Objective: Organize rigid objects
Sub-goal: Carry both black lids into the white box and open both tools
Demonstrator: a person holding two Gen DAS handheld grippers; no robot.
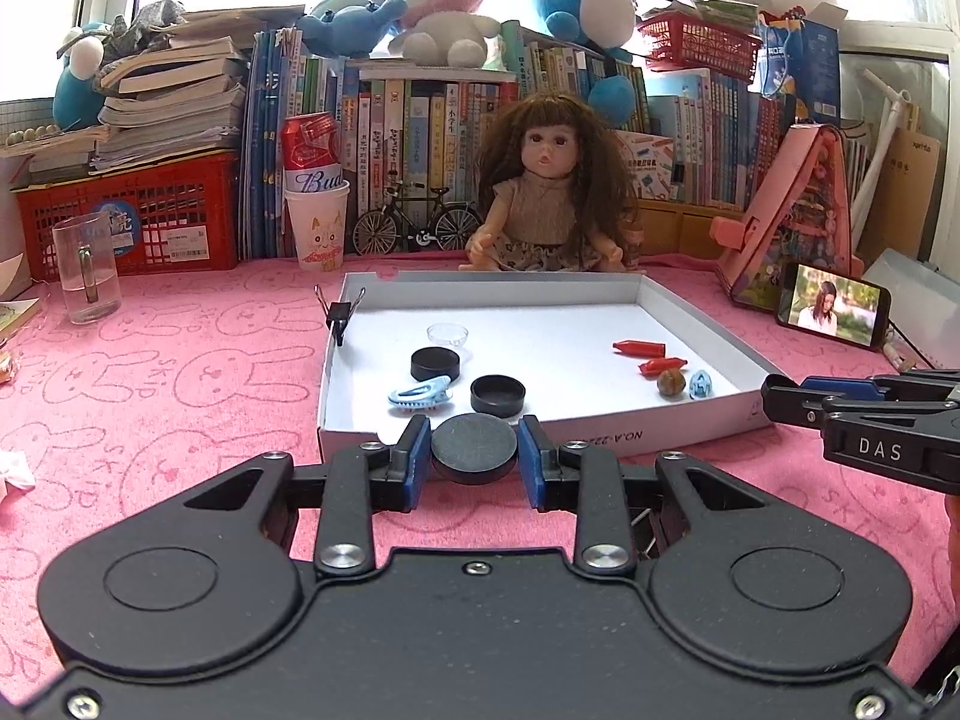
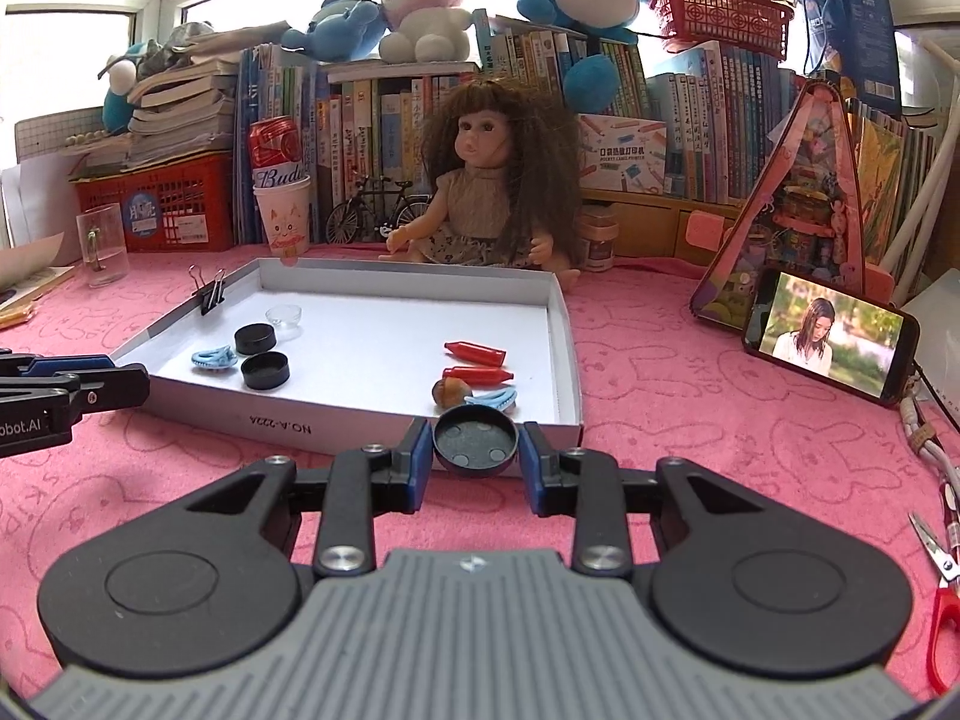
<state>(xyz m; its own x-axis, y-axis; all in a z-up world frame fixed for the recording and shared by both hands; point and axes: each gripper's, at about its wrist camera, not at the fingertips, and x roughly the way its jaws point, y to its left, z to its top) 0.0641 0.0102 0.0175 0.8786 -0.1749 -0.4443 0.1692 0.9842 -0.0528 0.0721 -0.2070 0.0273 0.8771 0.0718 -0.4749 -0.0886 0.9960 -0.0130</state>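
My left gripper [image 1: 475, 450] is shut on a flat black round lid [image 1: 474, 444], held just in front of the near wall of the white box lid tray [image 1: 600, 429]. My right gripper [image 2: 476, 447] is shut on a black round cap [image 2: 476, 440], hollow side up, at the tray's near right corner [image 2: 564, 420]. In the tray lie two black caps [image 1: 497, 395], [image 1: 436, 362], a clear dish [image 1: 447, 334], blue hair clips [image 1: 420, 393], [image 2: 492, 399], two red crayon-like pieces [image 1: 639, 348], [image 1: 660, 365] and a brown nut [image 1: 671, 383].
A binder clip [image 1: 340, 315] grips the tray's left wall. A doll [image 1: 543, 192], a paper cup with a can [image 1: 315, 222], a glass mug [image 1: 87, 267], a model bicycle and books stand behind. A phone [image 2: 831, 336] leans at right; red scissors [image 2: 942, 594] lie on the pink cloth.
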